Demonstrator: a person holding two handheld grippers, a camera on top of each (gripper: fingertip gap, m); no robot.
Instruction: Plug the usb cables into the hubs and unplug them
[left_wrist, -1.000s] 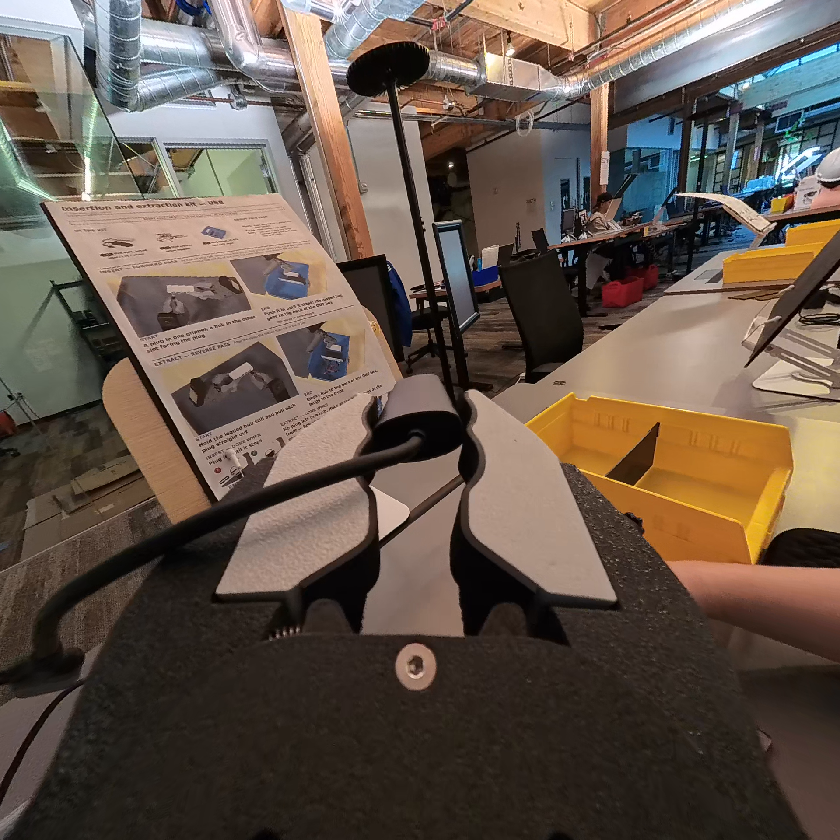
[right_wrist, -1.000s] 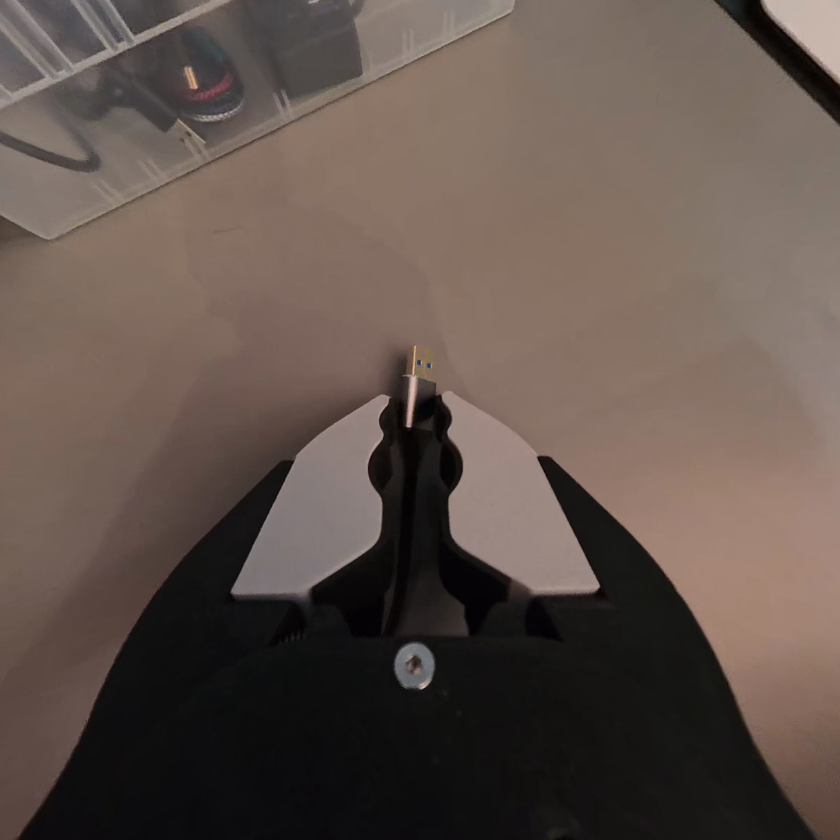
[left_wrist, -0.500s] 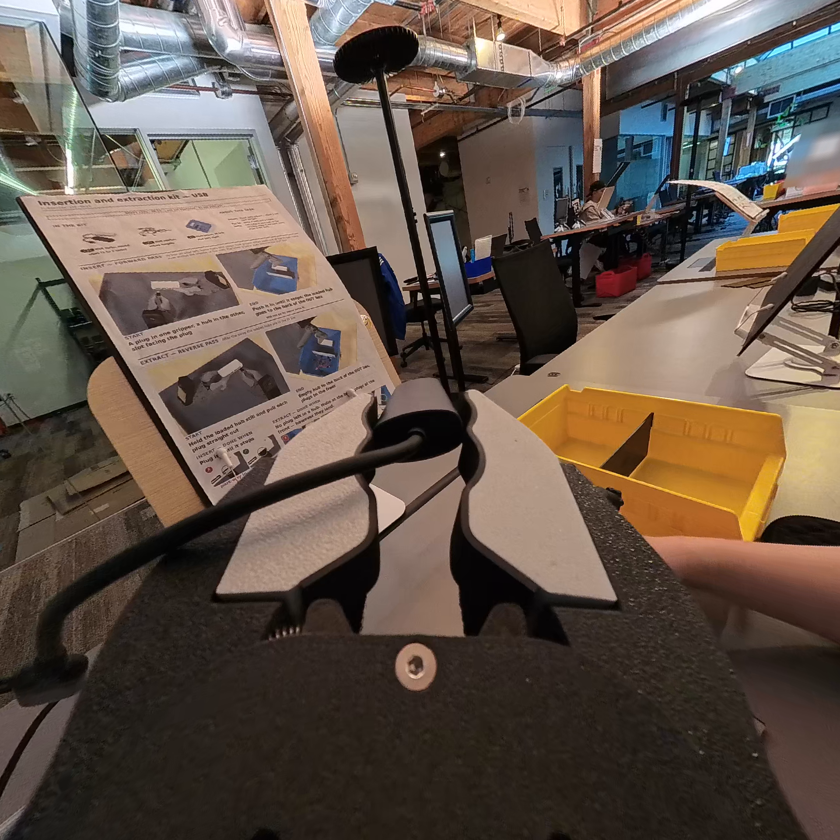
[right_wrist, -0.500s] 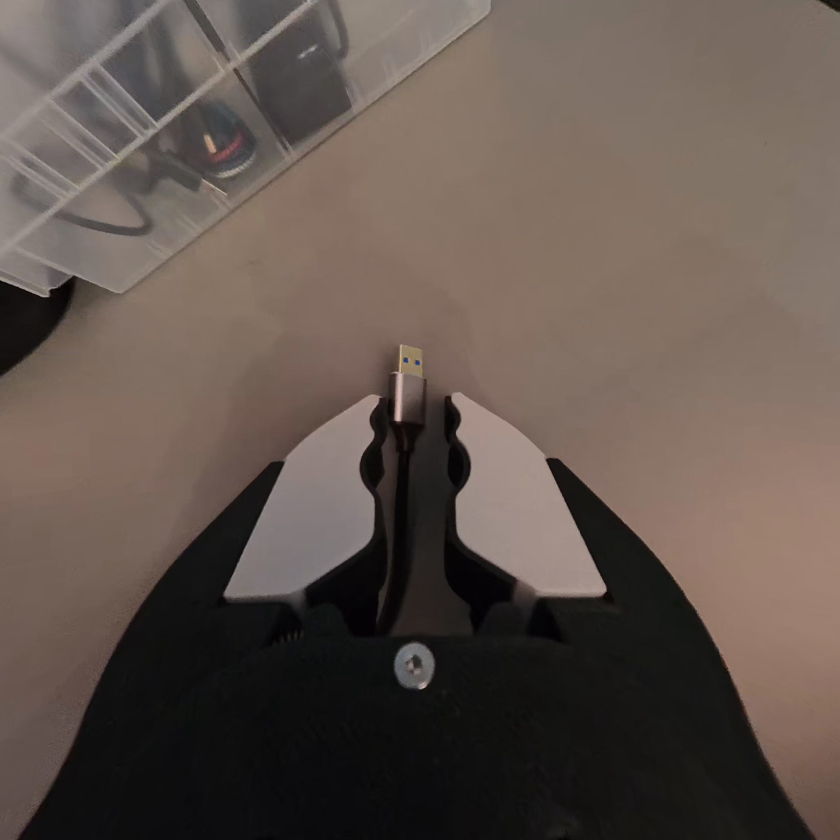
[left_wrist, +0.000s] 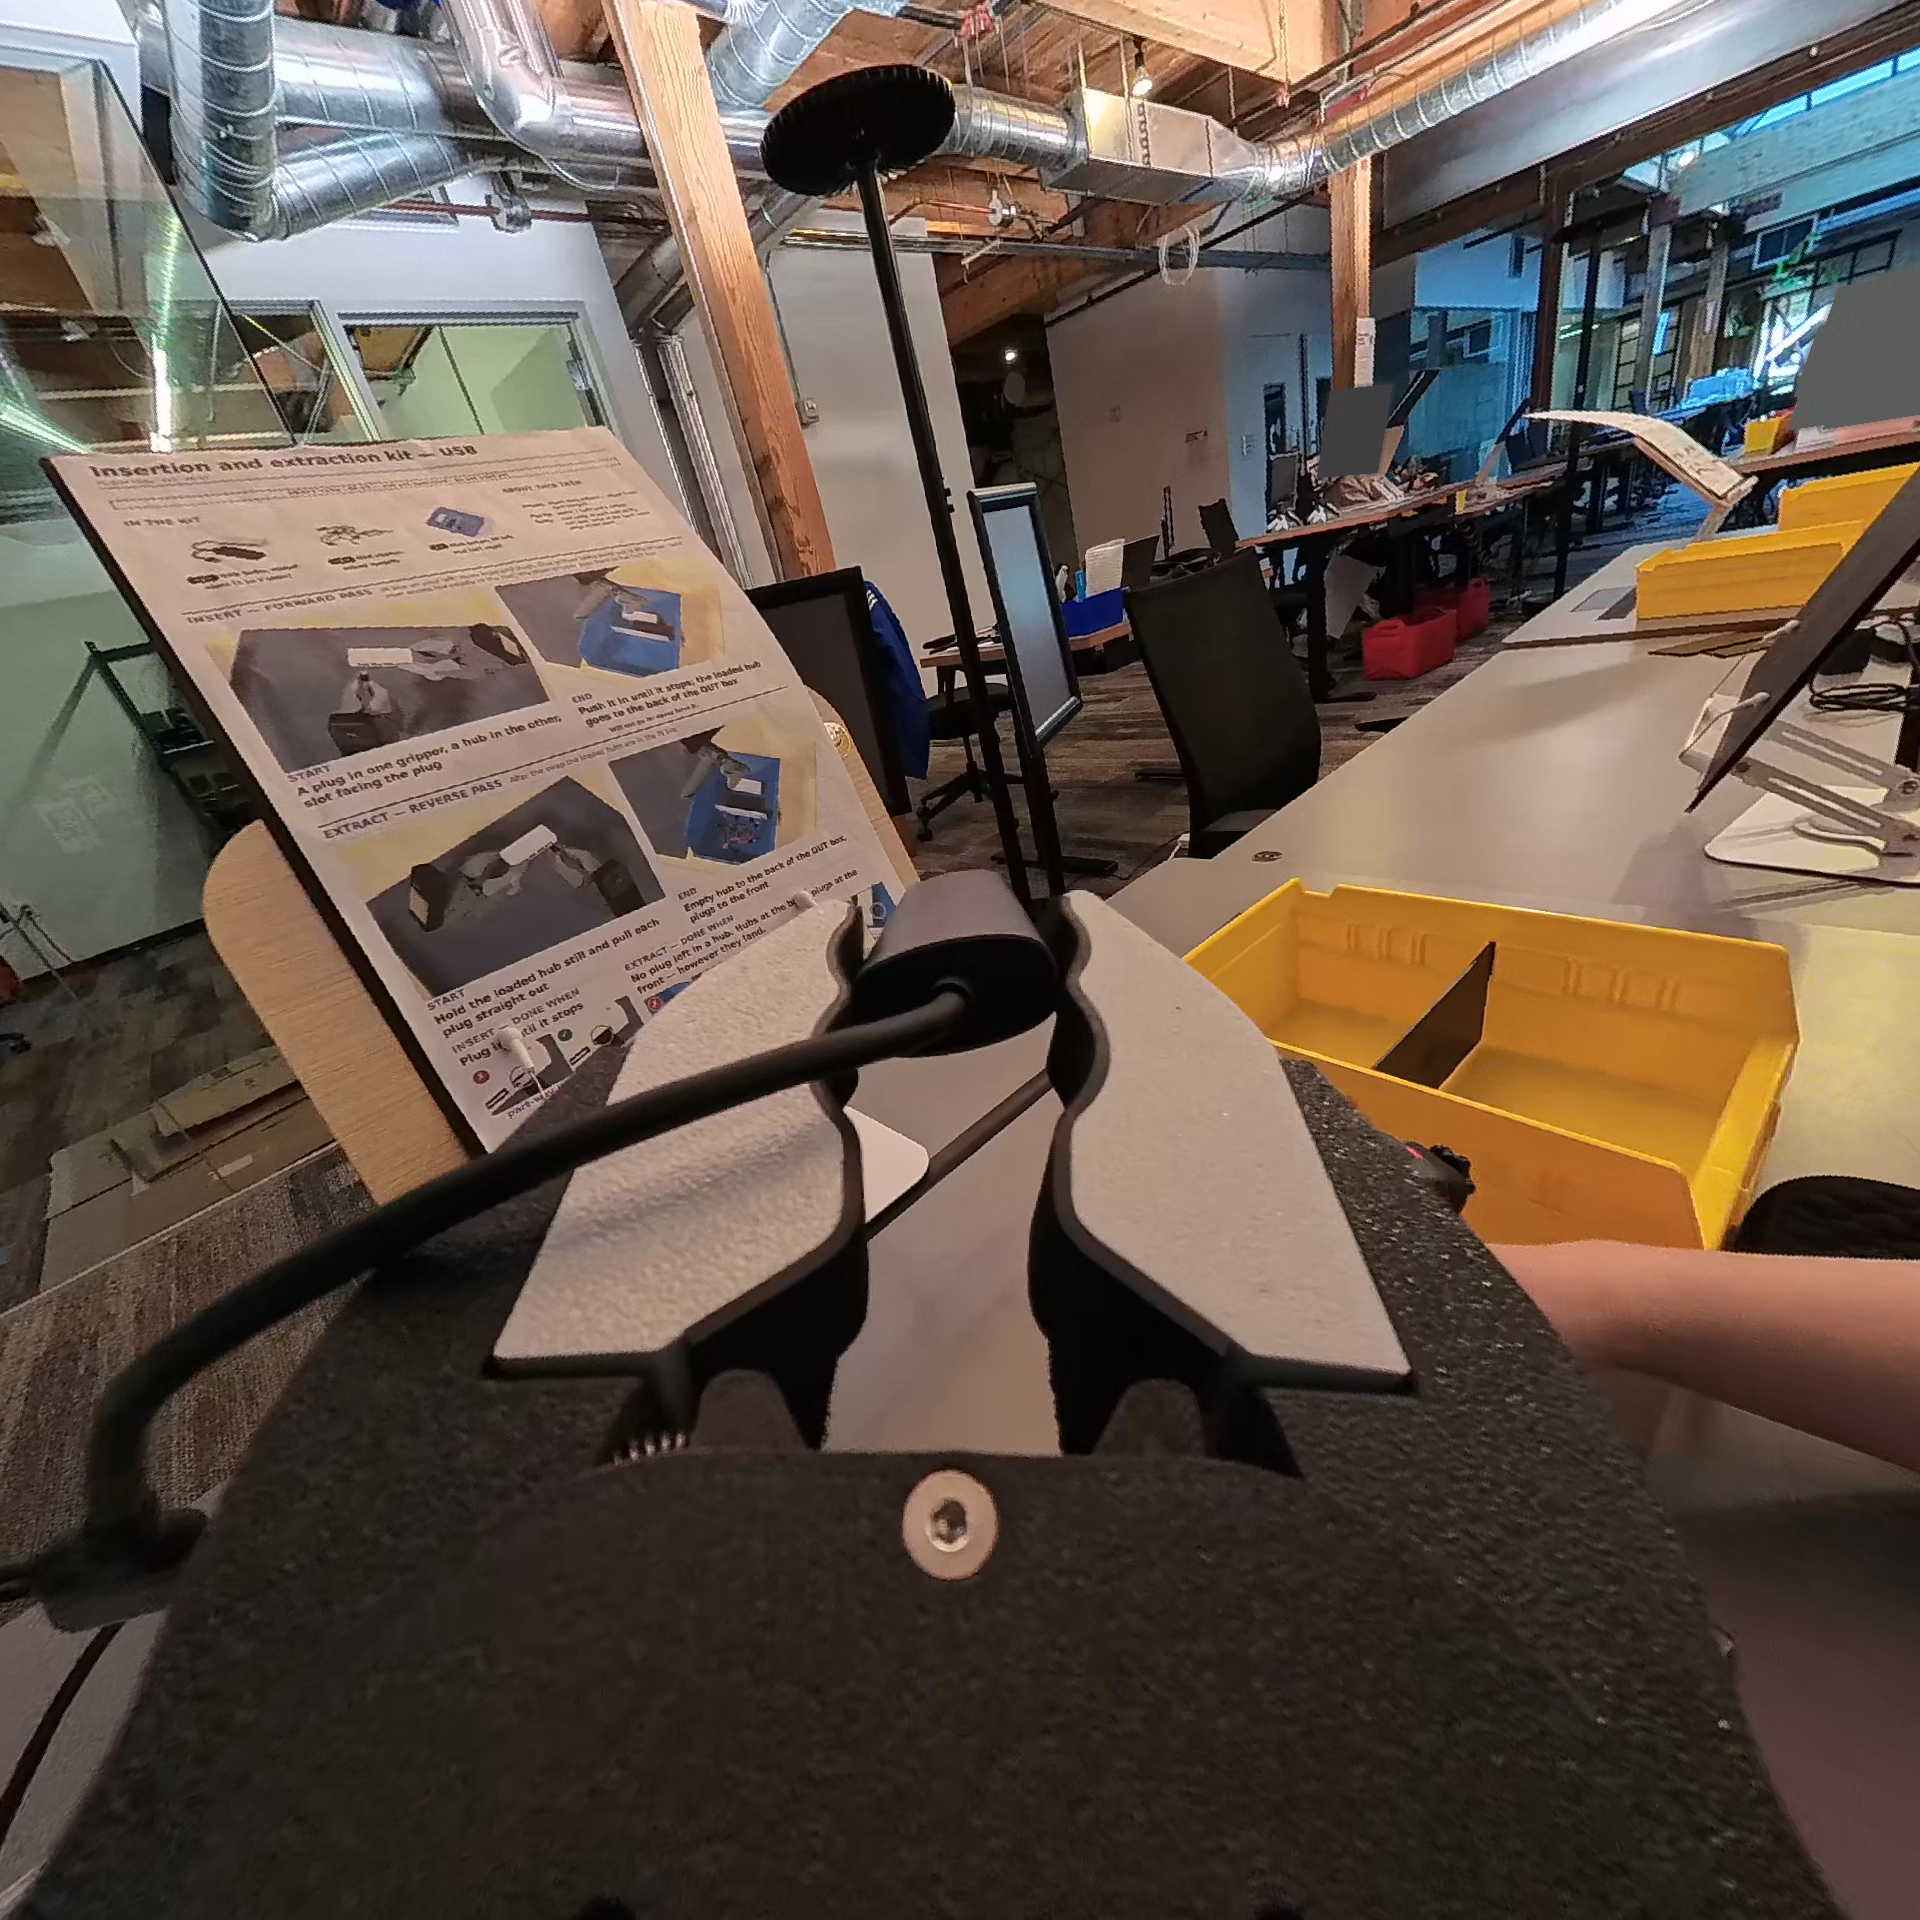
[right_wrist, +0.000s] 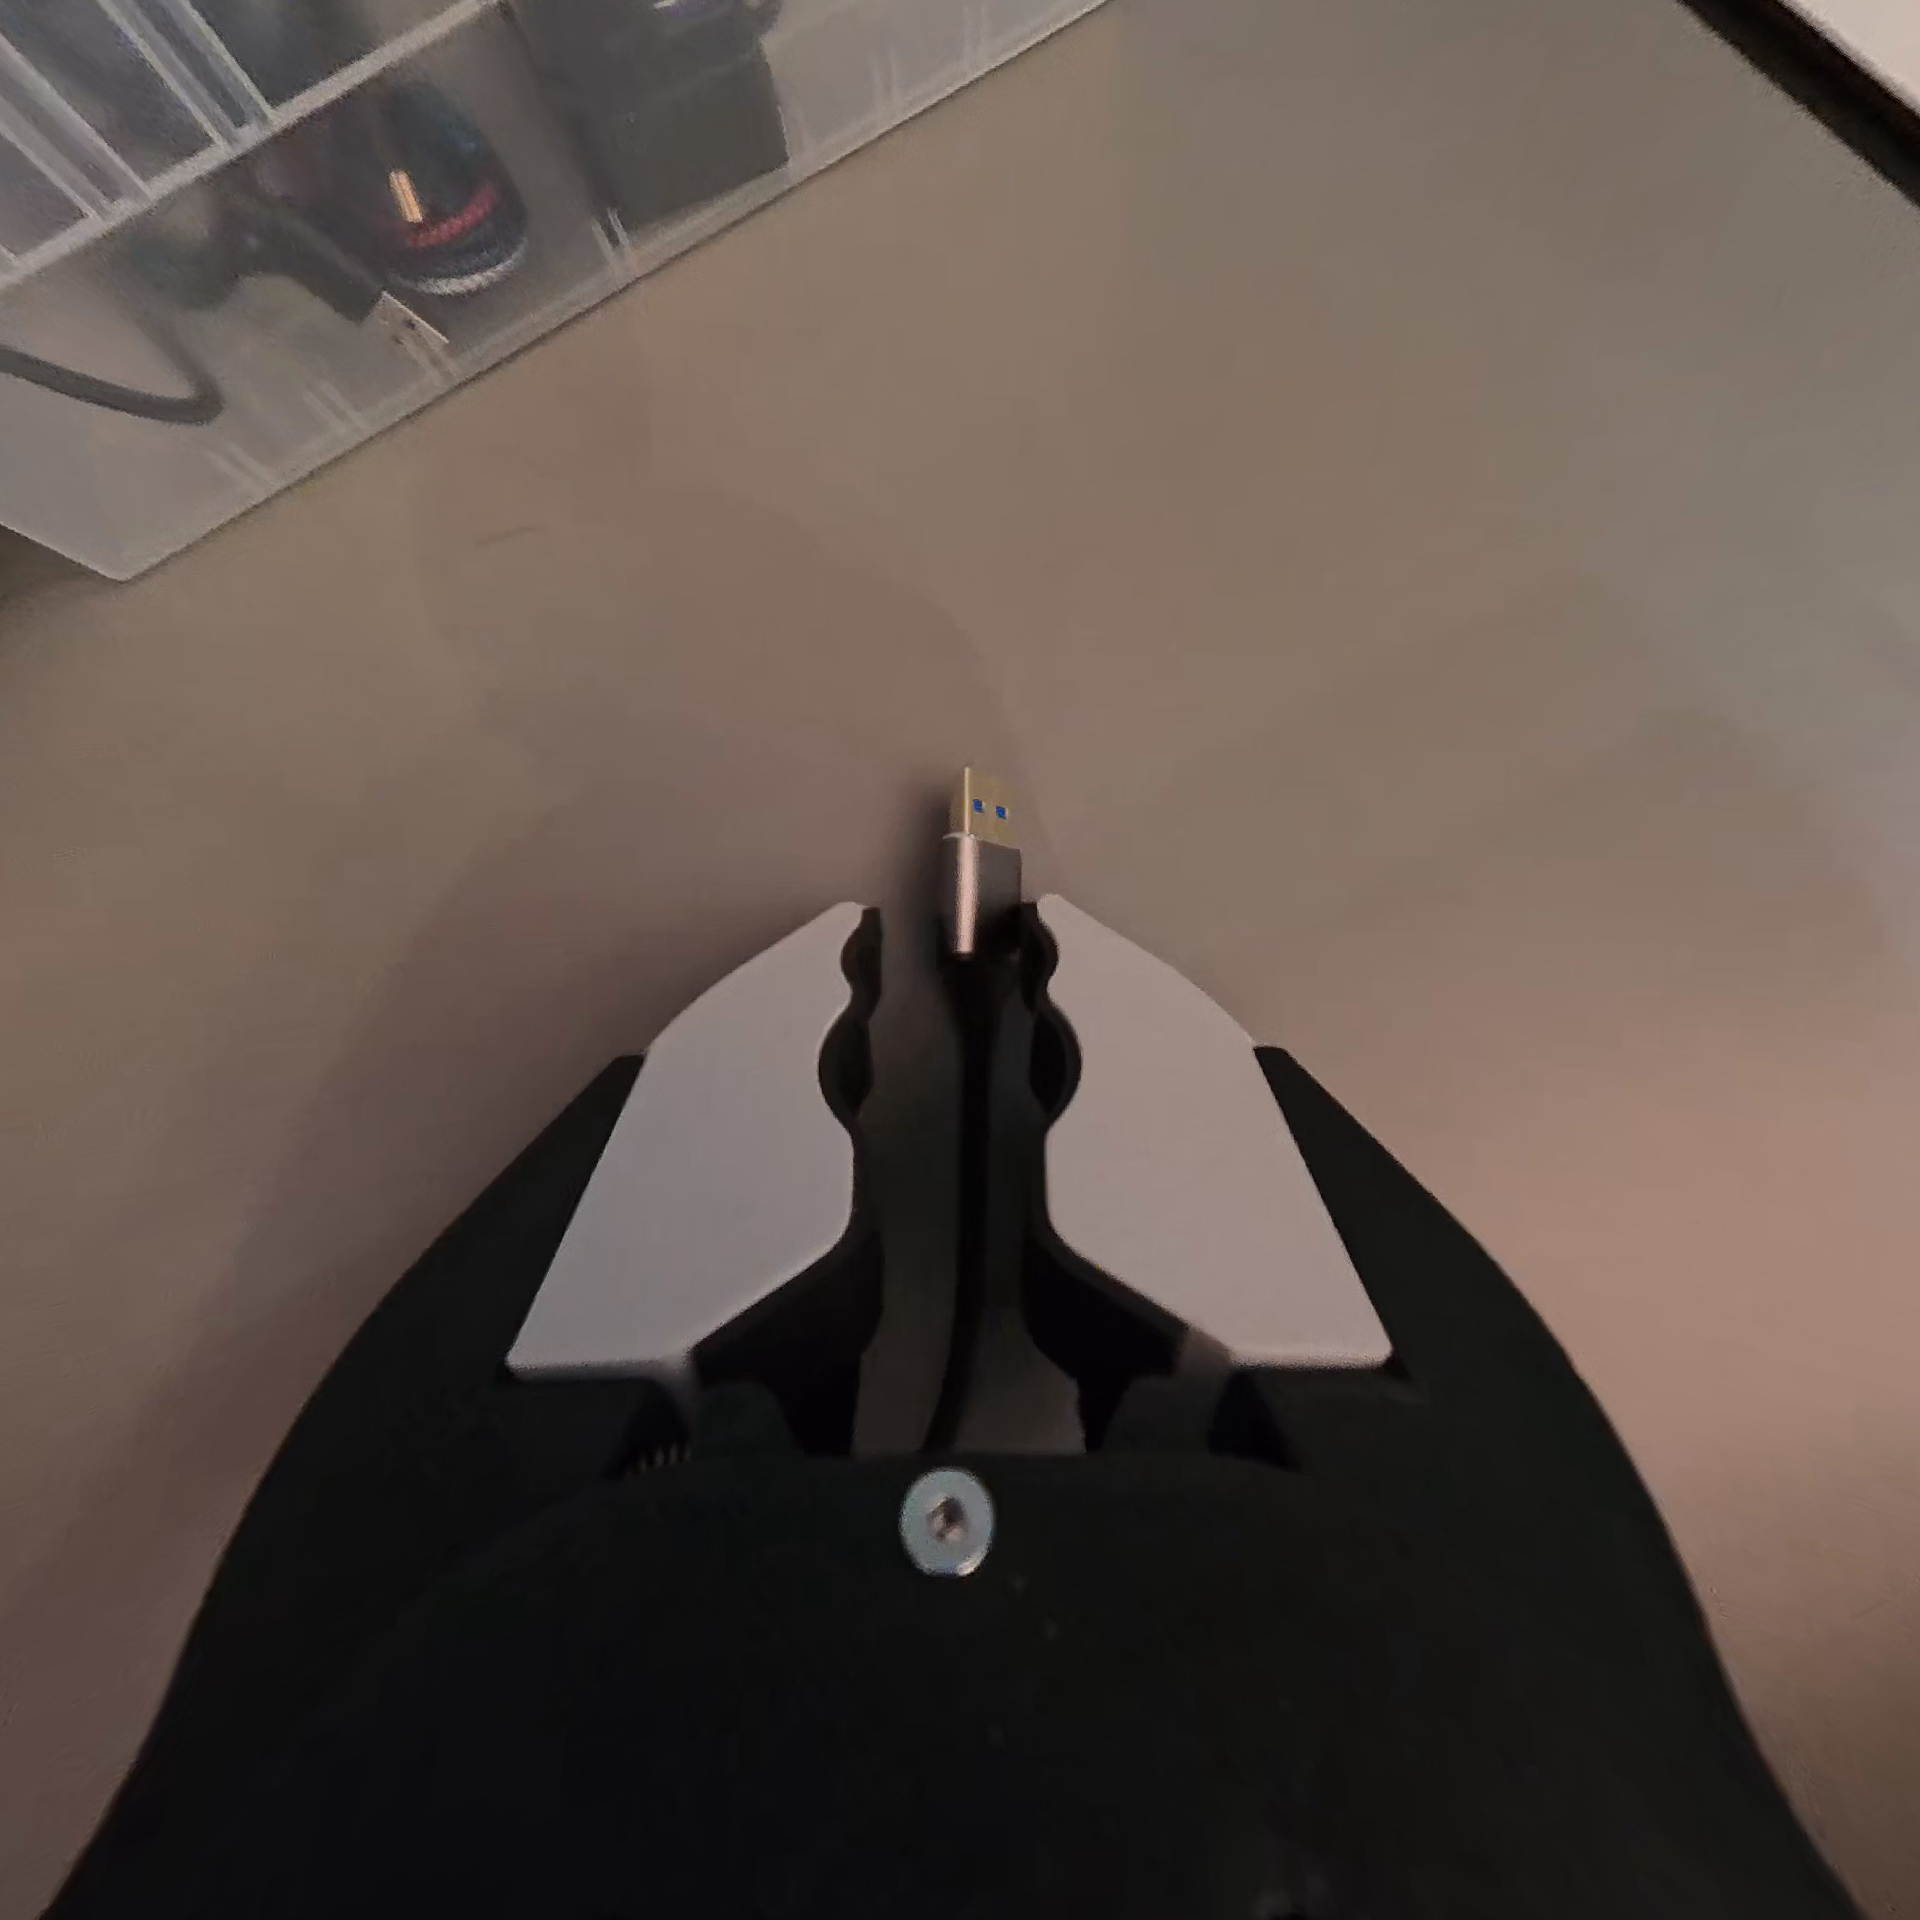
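Observation:
In the left wrist view my left gripper (left_wrist: 961, 935) is shut on a dark grey USB hub (left_wrist: 956, 971), held up in the air. The hub's black cable (left_wrist: 520, 1195) loops out to the left and down. In the right wrist view my right gripper (right_wrist: 951, 914) is shut on a USB cable's plug (right_wrist: 982, 862). The plug has a silver shell and a gold tip with blue inside, sticks out past the fingertips and leans against the right finger. Its black cable runs back between the fingers. The plug hangs above the bare grey table (right_wrist: 1351, 623).
A yellow bin (left_wrist: 1662, 987) with a black divider sits on the table at right, with a person's forearm (left_wrist: 1714, 1340) in front of it. An instruction board (left_wrist: 468, 727) leans at left. A clear compartment box (right_wrist: 312, 260) holding cables lies at the far left of the right wrist view. Tip to tip, the grippers are about 35 cm apart.
The right gripper swung, so the clear box shifted in view and back, and the plug now sits rolled toward the right finger. The left gripper with the hub barely moved.

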